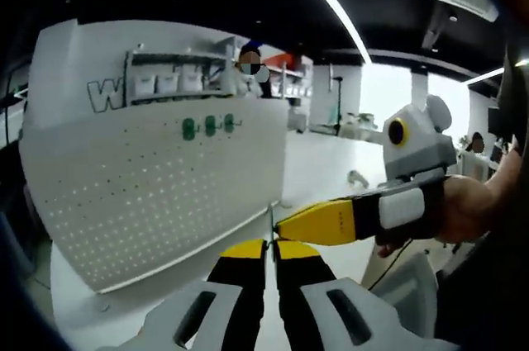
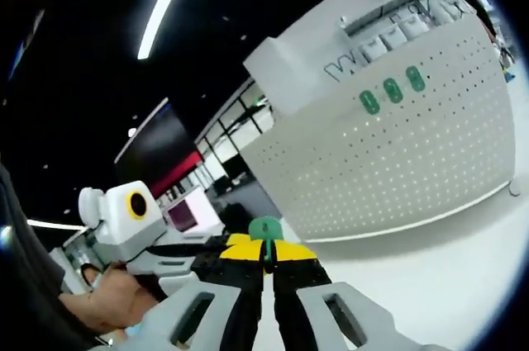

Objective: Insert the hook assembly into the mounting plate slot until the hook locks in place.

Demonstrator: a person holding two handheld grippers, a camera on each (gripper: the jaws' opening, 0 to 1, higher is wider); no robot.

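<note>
Your right tongs [image 2: 266, 258] are closed, with a small green hook assembly [image 2: 265, 230] pinched between the yellow tips and its rounded head standing clear above them. Your left tongs [image 1: 271, 250] are pressed together at the tips; a thin dark sliver shows at the seam between them, too small to identify. In the left gripper view, the right tongs [image 1: 285, 223] reach in from the right, and their yellow tip meets the tips of the left tongs. In the right gripper view, the left tongs [image 2: 221, 245] come in from the lower left, held by your hand [image 2: 103, 303], and sit just beside the right tips. Beyond both pairs of tongs stands the white perforated mounting plate [image 1: 157, 190], upright on the white worktop [image 1: 318, 161], well apart from the tongs. Three green hooks [image 1: 210, 125] already sit side by side in a row near the plate's upper edge. Behind the plate, a shelf [image 1: 178, 78] carries white bins, and a long ceiling light [image 1: 326, 0] runs overhead.
</note>
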